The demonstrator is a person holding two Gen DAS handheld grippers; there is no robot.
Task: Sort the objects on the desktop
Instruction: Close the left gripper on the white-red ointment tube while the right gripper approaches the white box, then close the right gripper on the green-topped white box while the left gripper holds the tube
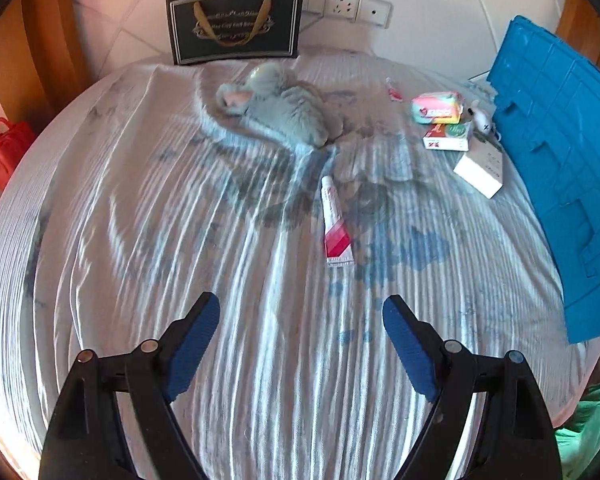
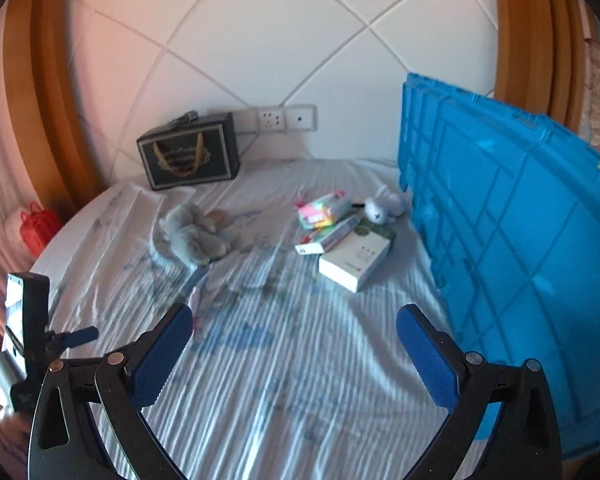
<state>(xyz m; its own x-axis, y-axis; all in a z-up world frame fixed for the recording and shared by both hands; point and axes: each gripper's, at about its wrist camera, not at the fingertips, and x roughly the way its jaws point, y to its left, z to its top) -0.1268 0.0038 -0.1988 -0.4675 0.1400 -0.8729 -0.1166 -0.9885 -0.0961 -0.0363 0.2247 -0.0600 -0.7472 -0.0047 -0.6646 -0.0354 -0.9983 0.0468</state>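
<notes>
Both tools wide open and holding nothing: left tool (image 1: 300, 344), right tool (image 2: 294, 350), each above the striped sheet (image 1: 220, 240). Tube (image 1: 334, 222) lying flat in the middle, just ahead of the left tool. Gray plush (image 1: 284, 108) farther back. Small boxes (image 2: 354, 258) and white bunny (image 2: 382, 204) beside the blue crate (image 2: 512, 248).

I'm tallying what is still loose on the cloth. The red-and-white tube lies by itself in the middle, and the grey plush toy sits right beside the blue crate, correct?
Only the plush part is wrong. The grey plush toy lies near the black gift bag, far from the blue crate; the left wrist view shows it. The red-and-white tube does lie alone mid-cloth.
</notes>
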